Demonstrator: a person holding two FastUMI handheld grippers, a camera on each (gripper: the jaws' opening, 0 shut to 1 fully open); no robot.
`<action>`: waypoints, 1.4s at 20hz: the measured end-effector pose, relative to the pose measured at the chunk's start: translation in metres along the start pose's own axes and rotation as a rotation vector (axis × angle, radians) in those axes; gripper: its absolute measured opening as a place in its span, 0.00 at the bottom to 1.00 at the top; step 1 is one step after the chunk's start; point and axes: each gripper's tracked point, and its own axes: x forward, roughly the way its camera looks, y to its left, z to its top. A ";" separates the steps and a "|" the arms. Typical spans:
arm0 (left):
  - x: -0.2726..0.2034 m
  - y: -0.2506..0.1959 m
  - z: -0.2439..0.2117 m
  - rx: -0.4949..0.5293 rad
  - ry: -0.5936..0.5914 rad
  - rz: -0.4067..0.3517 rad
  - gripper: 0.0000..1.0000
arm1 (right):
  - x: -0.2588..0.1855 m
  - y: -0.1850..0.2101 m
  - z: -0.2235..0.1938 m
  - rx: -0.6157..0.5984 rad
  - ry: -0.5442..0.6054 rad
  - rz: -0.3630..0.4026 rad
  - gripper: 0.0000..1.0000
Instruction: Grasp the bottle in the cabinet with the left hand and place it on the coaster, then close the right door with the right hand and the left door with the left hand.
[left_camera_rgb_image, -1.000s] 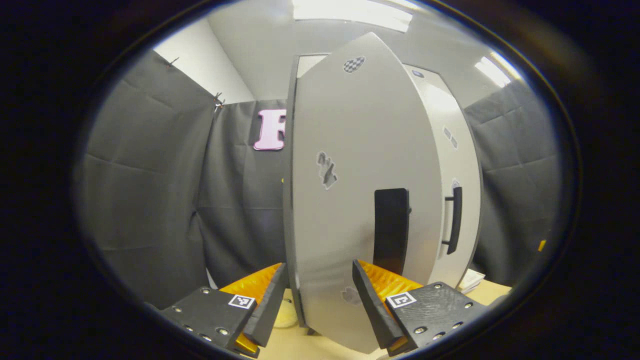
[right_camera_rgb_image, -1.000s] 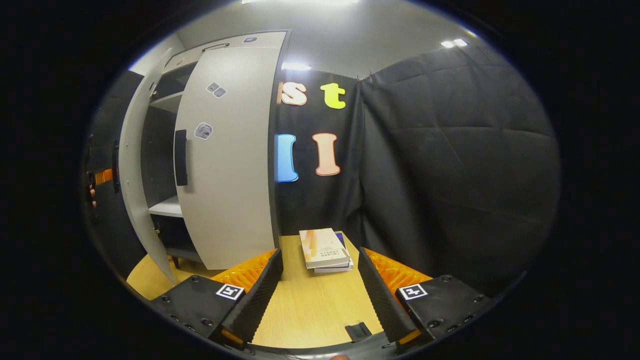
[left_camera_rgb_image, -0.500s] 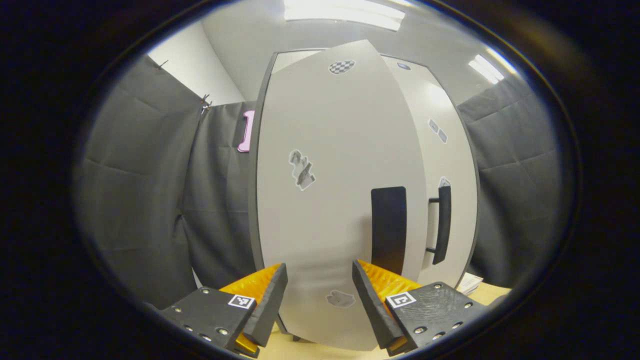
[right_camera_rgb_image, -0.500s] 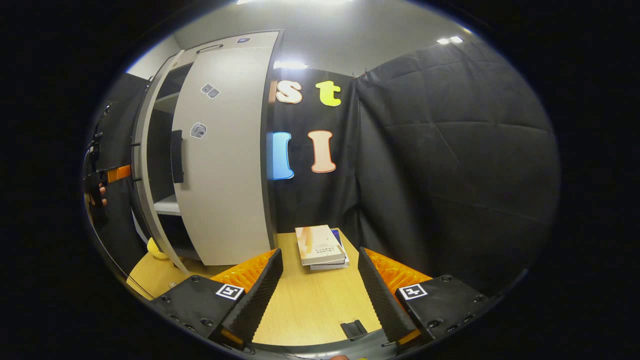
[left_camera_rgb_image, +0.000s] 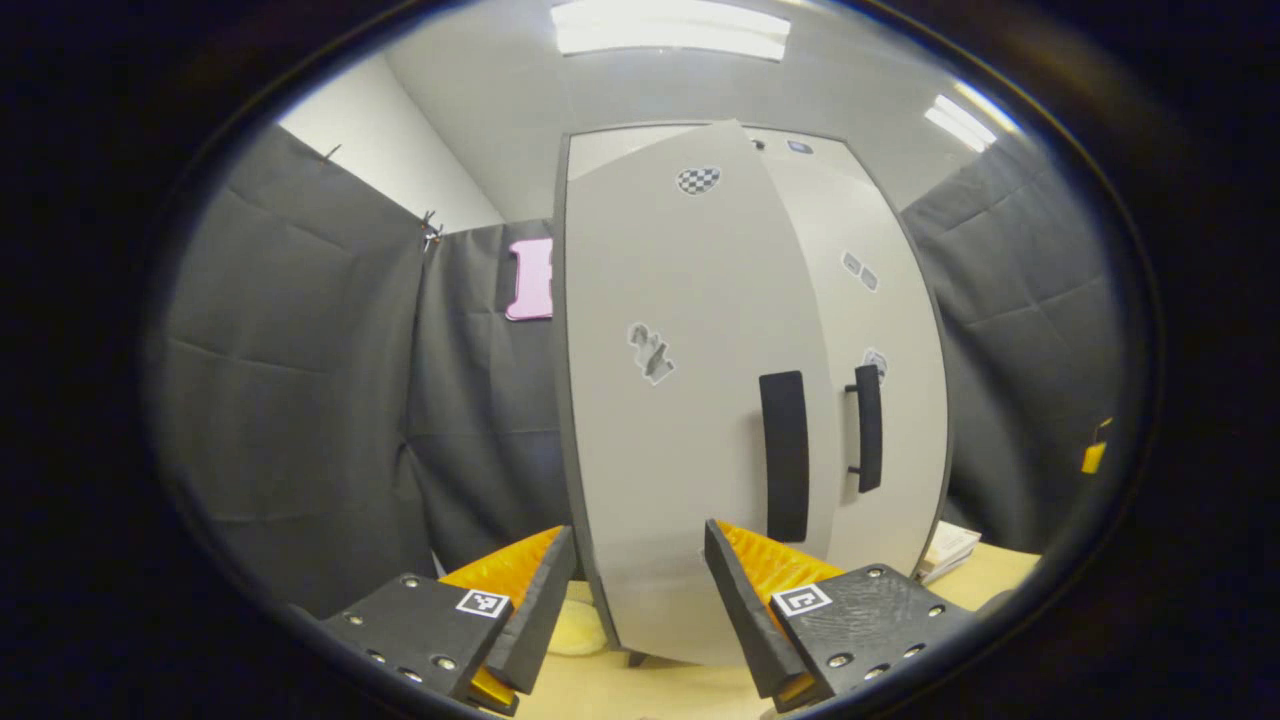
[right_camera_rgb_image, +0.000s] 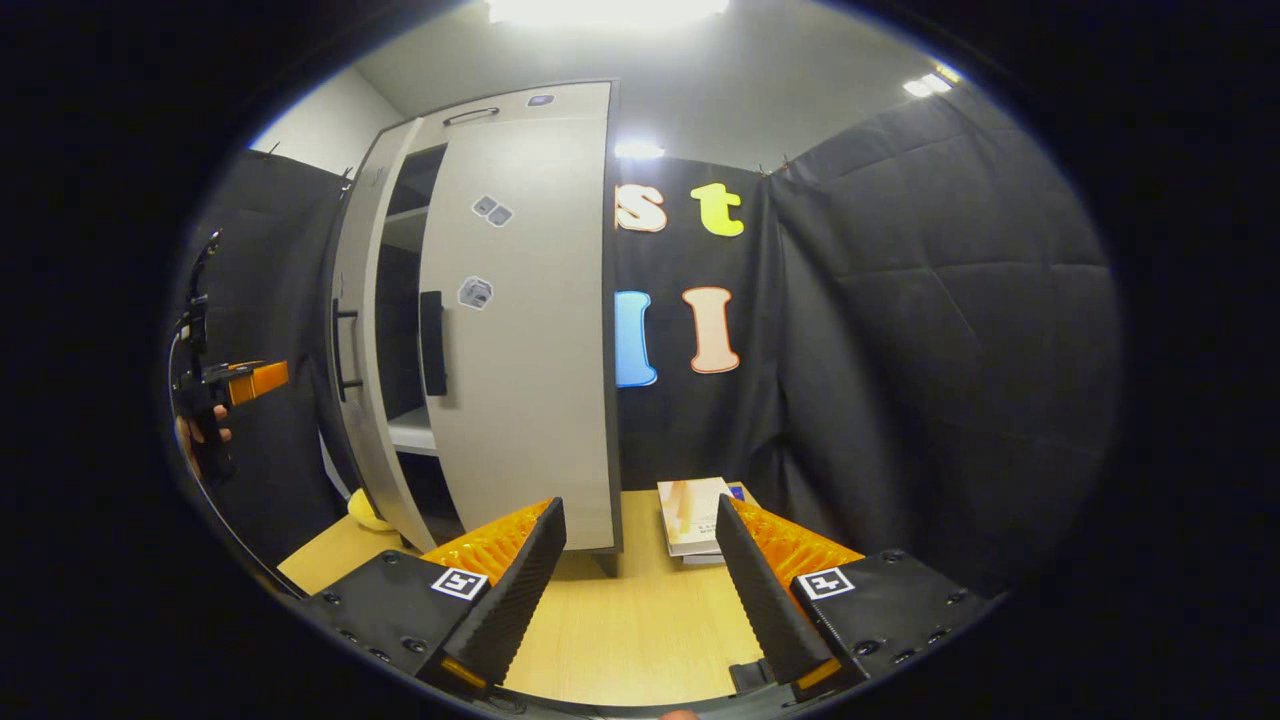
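The grey cabinet stands in front of my left gripper (left_camera_rgb_image: 640, 560), which is open with nothing between its fingers. Its left door (left_camera_rgb_image: 690, 400) hangs slightly ajar, black handle (left_camera_rgb_image: 785, 455) toward the middle. The right door (left_camera_rgb_image: 885, 330) lies flat against the cabinet, with its handle (left_camera_rgb_image: 868, 428) beside the other. In the right gripper view the left door (right_camera_rgb_image: 358, 370) stands a little off the right door (right_camera_rgb_image: 530, 350), and dark shelves (right_camera_rgb_image: 410, 430) show in the gap. The left gripper (right_camera_rgb_image: 235, 385), held by a hand, hovers just left of that door, apart from it. My right gripper (right_camera_rgb_image: 640, 580) is open over the table.
A wooden table (right_camera_rgb_image: 620, 620) carries the cabinet. A stack of books (right_camera_rgb_image: 695, 515) lies to the right of the cabinet, also seen as books (left_camera_rgb_image: 945, 548) in the left gripper view. A yellow object (left_camera_rgb_image: 575, 635) sits at the cabinet's left foot. Black cloth walls close in all round.
The left door has swung from edge-on to almost shut. My left gripper has drawn back from it. The right gripper view has shifted, so the cabinet sits more to the right.
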 end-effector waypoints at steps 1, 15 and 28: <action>-0.014 0.005 0.000 0.001 0.000 0.007 0.81 | 0.002 0.007 0.003 -0.003 -0.008 0.018 0.94; -0.137 0.066 -0.014 -0.008 0.029 0.104 0.81 | -0.024 0.052 0.025 -0.015 -0.102 0.100 0.96; -0.181 0.096 -0.016 0.020 0.026 0.162 0.81 | -0.029 0.049 0.024 -0.005 -0.110 0.079 0.96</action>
